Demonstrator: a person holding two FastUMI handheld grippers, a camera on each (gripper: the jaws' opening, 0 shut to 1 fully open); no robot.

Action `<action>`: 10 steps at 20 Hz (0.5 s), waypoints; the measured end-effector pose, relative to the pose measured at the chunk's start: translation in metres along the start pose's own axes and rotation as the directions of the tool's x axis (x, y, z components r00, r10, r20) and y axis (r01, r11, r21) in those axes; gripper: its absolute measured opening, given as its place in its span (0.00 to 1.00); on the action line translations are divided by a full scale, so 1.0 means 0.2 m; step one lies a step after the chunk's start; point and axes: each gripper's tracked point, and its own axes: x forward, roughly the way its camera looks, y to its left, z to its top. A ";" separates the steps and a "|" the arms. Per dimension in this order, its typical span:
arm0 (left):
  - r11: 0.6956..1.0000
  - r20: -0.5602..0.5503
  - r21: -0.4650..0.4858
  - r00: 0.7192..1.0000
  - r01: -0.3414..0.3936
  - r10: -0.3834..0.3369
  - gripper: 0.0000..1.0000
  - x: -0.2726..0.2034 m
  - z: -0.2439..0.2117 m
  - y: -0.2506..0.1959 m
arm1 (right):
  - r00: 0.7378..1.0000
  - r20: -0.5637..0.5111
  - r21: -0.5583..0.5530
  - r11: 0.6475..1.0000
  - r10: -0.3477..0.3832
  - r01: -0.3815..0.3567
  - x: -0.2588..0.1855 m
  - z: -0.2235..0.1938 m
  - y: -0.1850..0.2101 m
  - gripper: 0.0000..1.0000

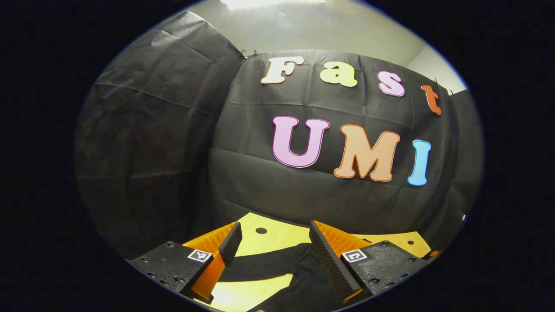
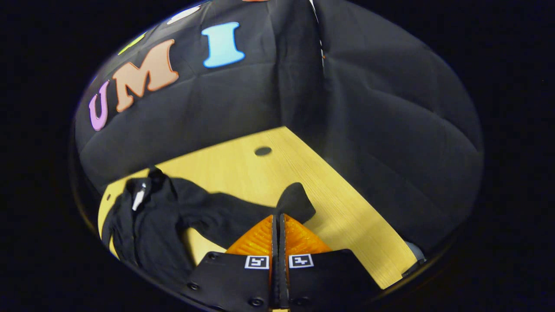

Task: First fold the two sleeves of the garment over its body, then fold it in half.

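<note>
Black long-sleeved garment (image 2: 147,225) lies rumpled on the yellow wooden table (image 2: 347,208), collar with white tag (image 2: 138,198) facing up; one sleeve (image 2: 243,212) stretched out sideways, cuff flat.

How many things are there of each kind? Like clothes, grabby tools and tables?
Black garment: 1
Hand-held gripper: 2, the left with fingers apart, the right with fingers together at a sleeve
Wooden table: 1
Total: 4
</note>
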 end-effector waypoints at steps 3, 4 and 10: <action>1.000 -0.020 -0.015 1.000 -0.002 0.002 0.92 0.01 -0.04 0.06 | 0.997 0.023 -0.058 0.996 0.068 -0.067 -0.06 0.10 0.26 0.02; 1.000 -0.027 -0.022 1.000 -0.004 0.004 0.92 0.02 -0.05 0.09 | 0.995 0.025 -0.090 0.992 0.096 -0.093 -0.06 0.13 0.42 0.02; 0.999 -0.047 -0.007 0.998 -0.046 0.045 0.92 0.04 -0.08 0.29 | 0.958 0.006 -0.200 0.939 0.288 -0.281 0.07 0.21 1.32 0.02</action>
